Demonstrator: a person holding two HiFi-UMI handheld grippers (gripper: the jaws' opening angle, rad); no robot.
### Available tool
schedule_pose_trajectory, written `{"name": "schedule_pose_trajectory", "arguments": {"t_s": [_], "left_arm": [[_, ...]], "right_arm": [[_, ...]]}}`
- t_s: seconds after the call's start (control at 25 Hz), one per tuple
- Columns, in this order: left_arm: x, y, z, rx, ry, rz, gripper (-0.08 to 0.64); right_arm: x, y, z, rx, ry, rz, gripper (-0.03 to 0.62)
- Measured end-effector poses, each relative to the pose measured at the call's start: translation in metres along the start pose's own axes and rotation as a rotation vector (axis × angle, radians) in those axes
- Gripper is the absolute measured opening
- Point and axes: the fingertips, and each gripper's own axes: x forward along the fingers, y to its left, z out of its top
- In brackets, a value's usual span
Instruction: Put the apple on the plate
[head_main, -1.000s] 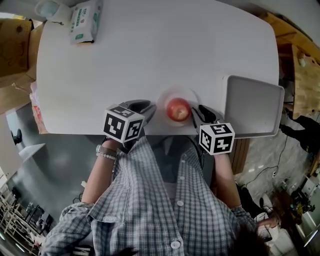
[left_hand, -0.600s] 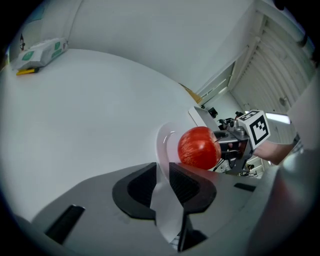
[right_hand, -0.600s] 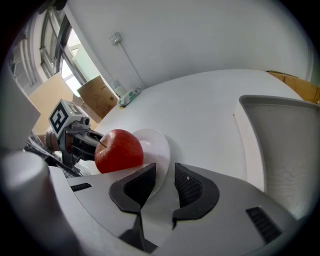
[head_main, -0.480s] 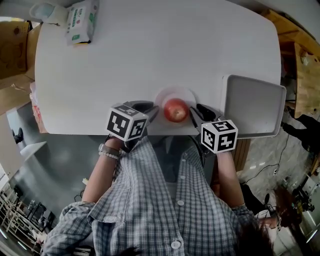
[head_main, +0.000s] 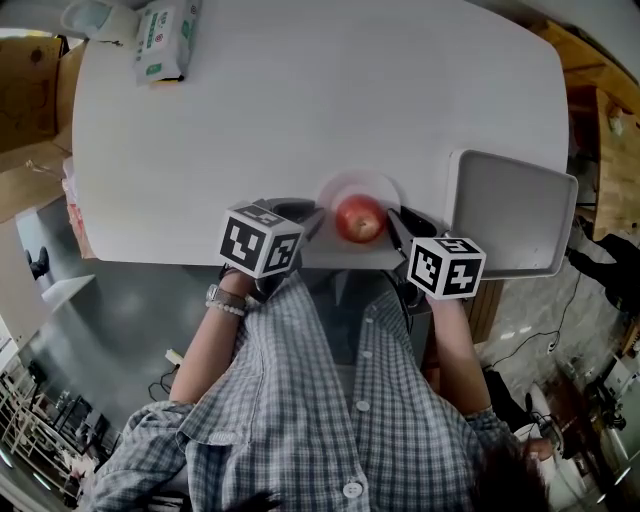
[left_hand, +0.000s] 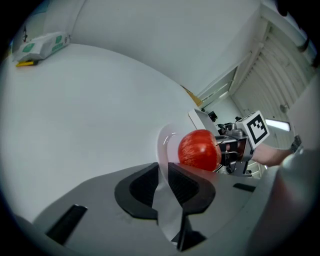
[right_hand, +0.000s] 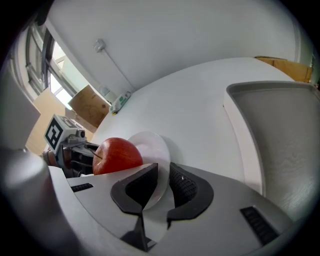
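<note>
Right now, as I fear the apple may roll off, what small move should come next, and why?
Probably lift both grippers together, keeping the plate level. The apple already sits on it, close to the near edge of the table. The left gripper, whose jaws have just been closing, and the right gripper each pinch the rim on opposite sides, so uneven motion could tip it.

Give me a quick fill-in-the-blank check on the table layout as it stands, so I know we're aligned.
The apple sits on the ____.
Right of the plate lies a rectangular ____.
The wipes pack lies at the table's far ____ corner.
Missing words: plate; tray; left.
</note>
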Motion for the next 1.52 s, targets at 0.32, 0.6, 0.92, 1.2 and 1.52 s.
{"name": "schedule_pose_trajectory", "arguments": {"t_s": [0.32, 0.6, 0.92, 1.2, 1.52], "left_arm": [[0.002, 0.001, 0.001, -0.157, 0.035, 0.008, 0.049], [-0.004, -0.002, 0.006, -0.189, 0.044, 0.008, 0.04], [0.002, -0.005, 0.01, -0.201, 0.059, 0.014, 0.04], [0.001, -0.01, 0.013, -0.222, 0.083, -0.012, 0.04], [-0.005, -0.016, 0.026, -0.218, 0.08, -0.002, 0.038]], "right_arm": [[0.0, -0.003, 0.0, 0.117, -0.037, 0.011, 0.072], [-0.004, 0.0, -0.005, 0.19, -0.016, 0.055, 0.067], [-0.009, -0.007, -0.001, 0.231, -0.024, 0.045, 0.066], [-0.014, -0.009, 0.001, 0.26, -0.013, 0.062, 0.066], [-0.023, -0.007, 0.014, 0.268, -0.034, 0.077, 0.063]]}}
